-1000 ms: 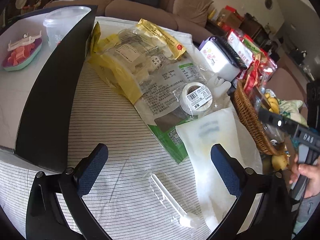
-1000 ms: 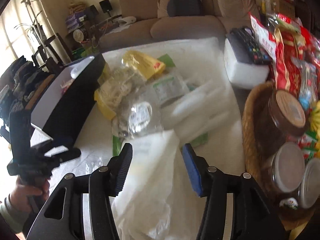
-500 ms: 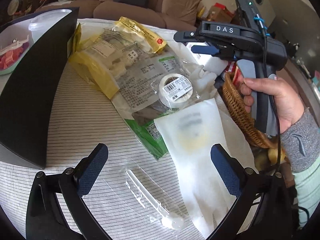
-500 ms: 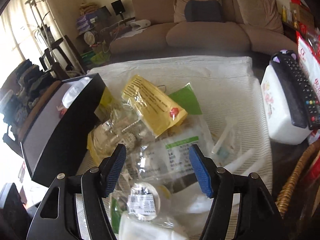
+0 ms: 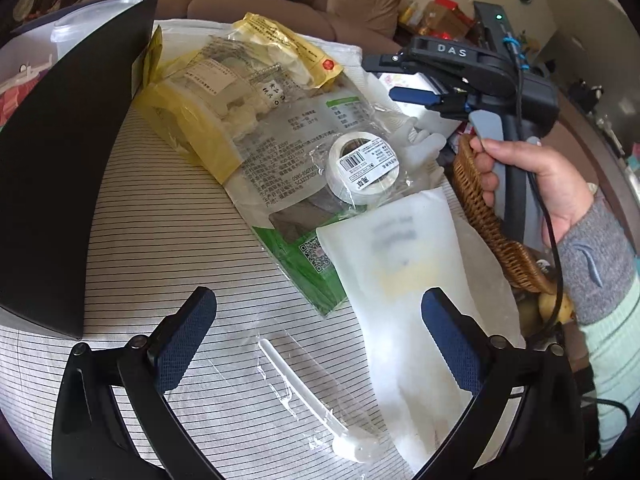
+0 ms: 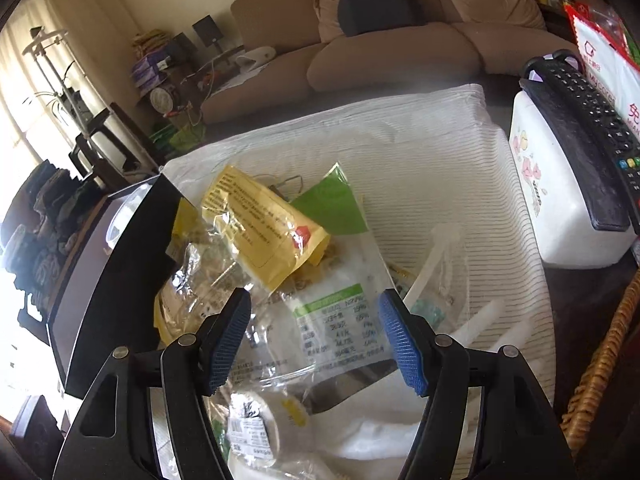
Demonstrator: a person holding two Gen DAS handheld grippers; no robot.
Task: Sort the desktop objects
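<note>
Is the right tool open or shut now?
Open: the right tool shows a wide gap between its blue pads, nothing pinched.

Both hand-held grippers, left [image 5: 318, 334] and right [image 6: 316, 342], point downward, jaws apart, empty.

Bare striped worktop [image 5: 168, 248] lies open between the black box [image 5: 60, 168] on the left and the central heap of packets [image 5: 256, 120]. A wicker basket [image 5: 492, 228] blocks the right edge.
</note>
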